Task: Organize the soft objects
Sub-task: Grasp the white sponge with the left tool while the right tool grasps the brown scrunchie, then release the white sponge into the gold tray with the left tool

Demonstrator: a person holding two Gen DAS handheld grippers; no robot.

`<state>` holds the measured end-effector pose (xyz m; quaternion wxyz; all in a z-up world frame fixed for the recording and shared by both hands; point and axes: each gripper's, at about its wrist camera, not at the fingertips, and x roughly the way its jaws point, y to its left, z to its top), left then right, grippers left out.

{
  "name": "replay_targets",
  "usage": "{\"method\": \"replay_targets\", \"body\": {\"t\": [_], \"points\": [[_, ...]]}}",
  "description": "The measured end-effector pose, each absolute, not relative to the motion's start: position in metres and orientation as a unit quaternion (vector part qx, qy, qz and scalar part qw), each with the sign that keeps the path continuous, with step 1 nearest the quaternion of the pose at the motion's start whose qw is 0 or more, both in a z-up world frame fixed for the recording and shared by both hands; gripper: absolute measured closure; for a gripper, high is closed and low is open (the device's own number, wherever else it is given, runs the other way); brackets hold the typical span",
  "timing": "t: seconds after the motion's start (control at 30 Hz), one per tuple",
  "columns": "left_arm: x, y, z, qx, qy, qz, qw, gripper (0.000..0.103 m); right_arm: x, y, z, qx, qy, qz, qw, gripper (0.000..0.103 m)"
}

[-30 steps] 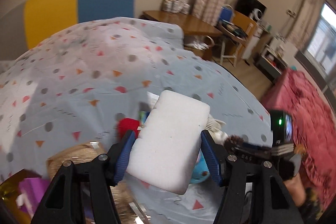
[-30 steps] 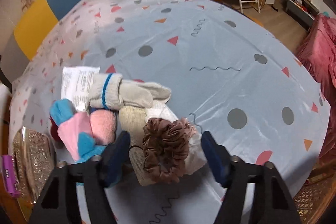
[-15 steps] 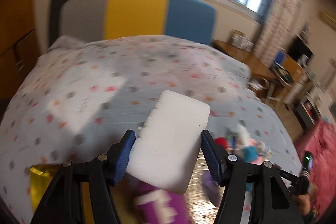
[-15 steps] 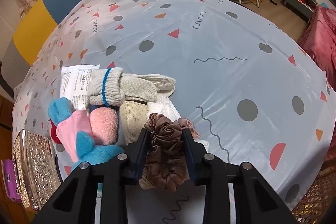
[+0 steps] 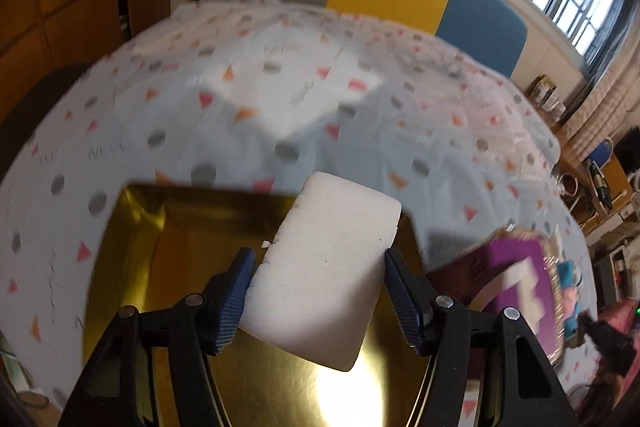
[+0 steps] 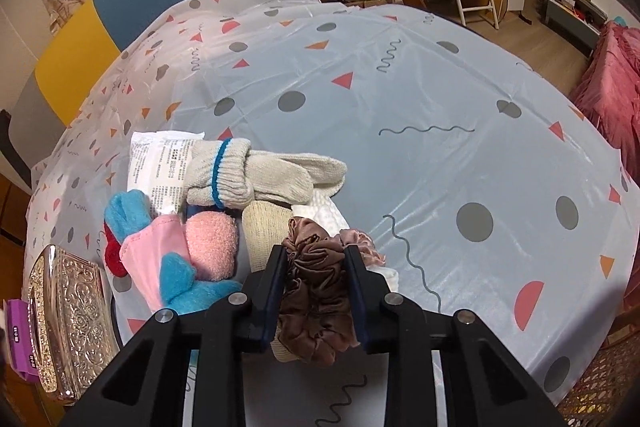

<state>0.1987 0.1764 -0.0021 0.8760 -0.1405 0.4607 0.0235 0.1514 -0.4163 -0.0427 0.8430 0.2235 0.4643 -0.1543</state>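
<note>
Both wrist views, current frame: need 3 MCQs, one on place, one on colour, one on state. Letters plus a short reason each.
1. What lies under the white sponge in the left gripper?
A. the gold tray
B. bare wooden floor
C. a pile of socks

2. What colour is the band on the cuff of the knit glove?
A. red
B. blue
C. green

3. How does the right gripper stand?
A. wide open over bare cloth
B. shut on the brown scrunchie
C. shut on a paper sheet

Answers:
1 A: in the left wrist view the shiny gold surface spreads beneath and around the sponge.
2 B: the right wrist view shows a blue stripe round the beige cuff.
3 B: its jaws have just been closing and both pads now press on the bunched brown fabric.
</note>
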Motion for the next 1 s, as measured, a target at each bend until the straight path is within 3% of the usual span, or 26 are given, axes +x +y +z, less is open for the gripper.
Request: {"method": "replay_targets", "body": {"t": [0.13,0.37,1.0], "points": [[0.198,0.17,-0.019,-0.154,0.469,0.017,0.87,0.035,0.149,-0.414,-0.038,0.219,0.452,-0.15,0.851,0.077],[0.197,0.164,-0.02,-0.146,0.458,0.027,0.877,0.013,0.151,-0.409,-0.036,0.2,0.45,-0.154,0.857,0.078],[0.092,0.132,-0.013,-0.08,0.424,0.02,0.902,0.009,0.153,-0.383,0.003,0.194,0.383,-0.083,0.899,0.08]]}}
